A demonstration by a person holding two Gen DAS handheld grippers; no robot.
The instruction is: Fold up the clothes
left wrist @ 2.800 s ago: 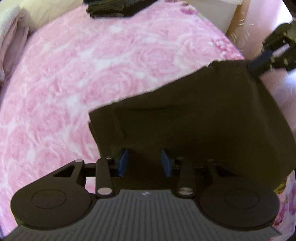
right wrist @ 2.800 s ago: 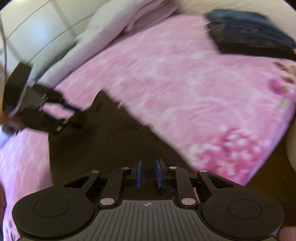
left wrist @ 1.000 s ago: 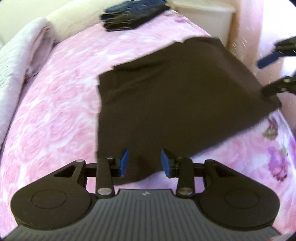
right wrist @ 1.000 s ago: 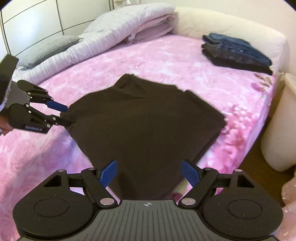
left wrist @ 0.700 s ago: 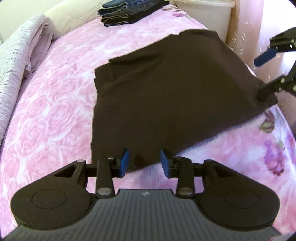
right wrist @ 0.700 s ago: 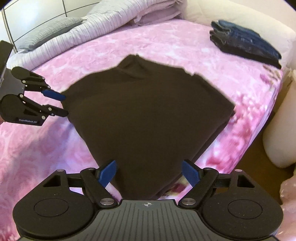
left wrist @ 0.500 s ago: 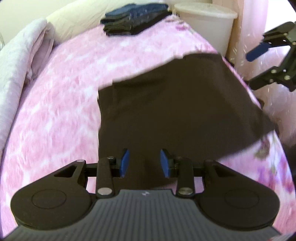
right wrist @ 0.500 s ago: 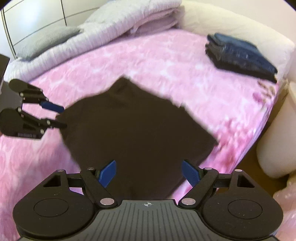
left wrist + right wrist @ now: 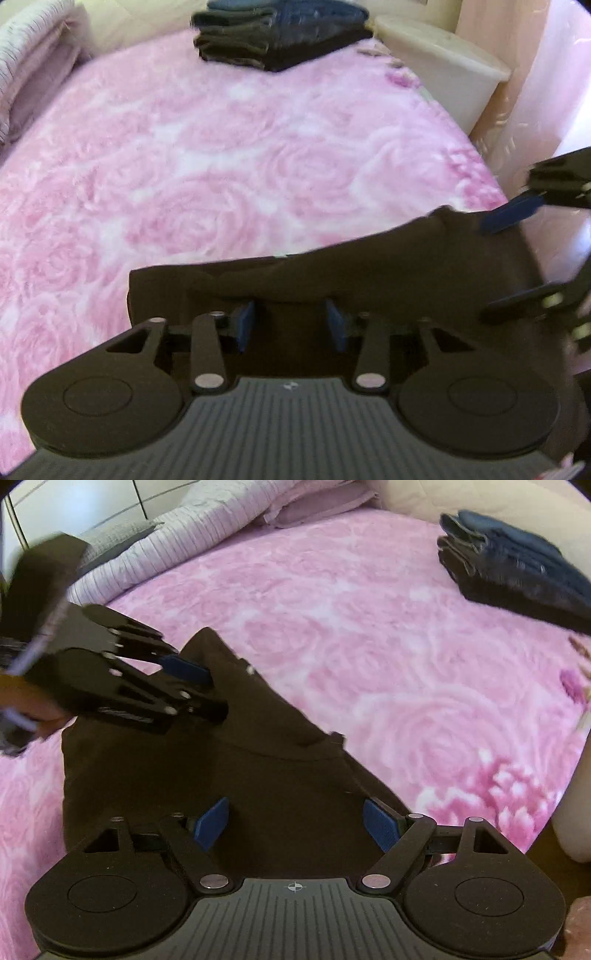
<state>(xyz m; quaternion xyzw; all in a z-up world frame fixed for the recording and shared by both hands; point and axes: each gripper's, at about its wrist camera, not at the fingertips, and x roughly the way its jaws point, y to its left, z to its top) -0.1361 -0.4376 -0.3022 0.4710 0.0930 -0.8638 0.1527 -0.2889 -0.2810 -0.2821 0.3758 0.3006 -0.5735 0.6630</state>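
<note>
The bed [image 9: 221, 166] takes up more of both views than a second ago. Pink cover now lies open ahead of each tool where dark cloth lay before. The stack of jeans [image 9: 280, 33] sits far ahead at the bed's far edge, untouched.

The garment [image 9: 406, 266] has changed most. A second ago it lay spread wide and flat, reaching well ahead of both tools. Now it is a shorter, bunched band just ahead of and under the left tool [image 9: 290, 325], with a raised ridge of cloth right at the pads. From the right wrist view it looks like a rough wedge running away from the right tool [image 9: 299, 823]. This looks like a fold being laid over, though the blur hides how neatly the layers lie.

The left tool has come in over the cloth and its jaws are opening. Cloth lies between and below the pads, and they no longer seem to press on it. The right tool is spread wide over the near edge and pinches nothing.

I judge this fold to be nearly set down. The ridge will probably need smoothing before the next fold.
</note>
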